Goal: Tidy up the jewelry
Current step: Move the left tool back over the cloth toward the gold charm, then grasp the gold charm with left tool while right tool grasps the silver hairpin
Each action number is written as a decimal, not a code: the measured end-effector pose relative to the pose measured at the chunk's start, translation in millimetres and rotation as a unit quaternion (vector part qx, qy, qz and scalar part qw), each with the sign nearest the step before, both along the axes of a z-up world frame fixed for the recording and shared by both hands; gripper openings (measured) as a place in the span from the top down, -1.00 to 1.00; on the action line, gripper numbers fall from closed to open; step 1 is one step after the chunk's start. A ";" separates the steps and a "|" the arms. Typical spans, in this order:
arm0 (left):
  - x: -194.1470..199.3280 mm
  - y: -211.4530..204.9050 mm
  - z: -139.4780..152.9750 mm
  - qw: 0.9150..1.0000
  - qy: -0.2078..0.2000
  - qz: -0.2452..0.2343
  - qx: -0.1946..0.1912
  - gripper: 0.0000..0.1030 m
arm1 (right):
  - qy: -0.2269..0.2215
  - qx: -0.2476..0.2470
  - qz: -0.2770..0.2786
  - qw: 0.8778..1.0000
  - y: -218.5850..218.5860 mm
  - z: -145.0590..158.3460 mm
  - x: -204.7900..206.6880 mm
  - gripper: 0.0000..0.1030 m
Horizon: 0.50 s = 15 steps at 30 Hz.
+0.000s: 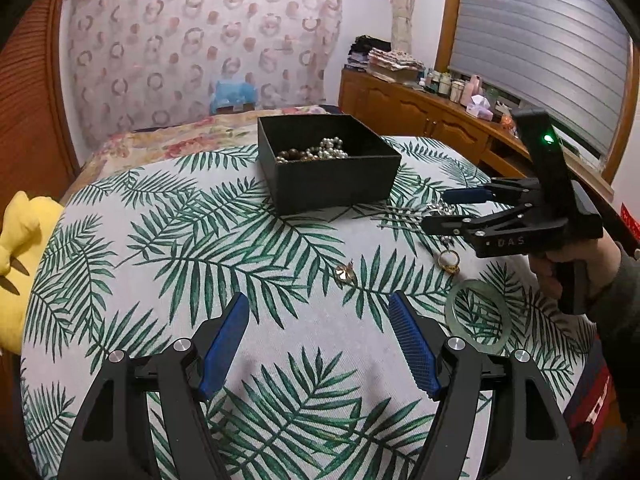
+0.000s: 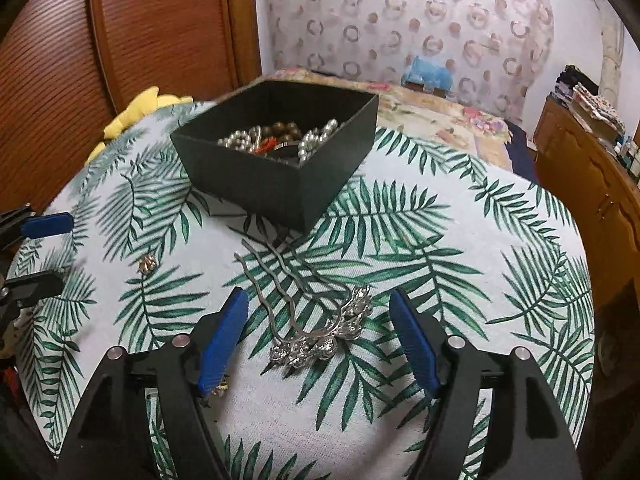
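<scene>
A black open box [image 1: 328, 176] holding bead necklaces stands on the palm-leaf tablecloth [image 1: 224, 264]; it also shows in the right wrist view [image 2: 276, 184]. My left gripper [image 1: 318, 304] is open and empty, just short of a small gold pendant [image 1: 345, 273]. A gold ring [image 1: 449, 261] and a pale green bangle [image 1: 478, 316] lie to its right. My right gripper [image 2: 318, 304] is open, its fingers either side of a silver hair comb [image 2: 308, 320] on the cloth. The right gripper shows in the left wrist view [image 1: 448, 210] over the comb [image 1: 400, 220].
A yellow plush toy [image 1: 16, 248] lies at the table's left edge. A floral bed [image 1: 192, 132] is behind the table. A wooden dresser [image 1: 420, 112] with bottles stands at the right. The pendant [image 2: 148, 264] and my left gripper's fingers [image 2: 44, 224] show in the right wrist view.
</scene>
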<state>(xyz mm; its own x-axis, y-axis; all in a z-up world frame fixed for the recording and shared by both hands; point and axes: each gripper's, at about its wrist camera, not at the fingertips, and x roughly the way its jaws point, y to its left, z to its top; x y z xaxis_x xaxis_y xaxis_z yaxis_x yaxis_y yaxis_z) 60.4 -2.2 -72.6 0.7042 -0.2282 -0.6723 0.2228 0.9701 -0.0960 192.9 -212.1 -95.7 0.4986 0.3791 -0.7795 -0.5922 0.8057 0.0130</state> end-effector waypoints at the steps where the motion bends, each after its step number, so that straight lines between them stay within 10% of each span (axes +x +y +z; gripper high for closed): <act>1: -0.5 -0.8 -0.6 1.000 0.001 -0.002 0.001 -0.34 | 0.002 -0.007 0.004 1.000 2.8 -2.3 -0.2 -0.46; 15: 24.1 -24.3 -15.1 0.999 0.030 -0.036 0.019 0.19 | -0.007 -0.018 0.010 1.000 -6.0 -2.0 -10.2 -0.10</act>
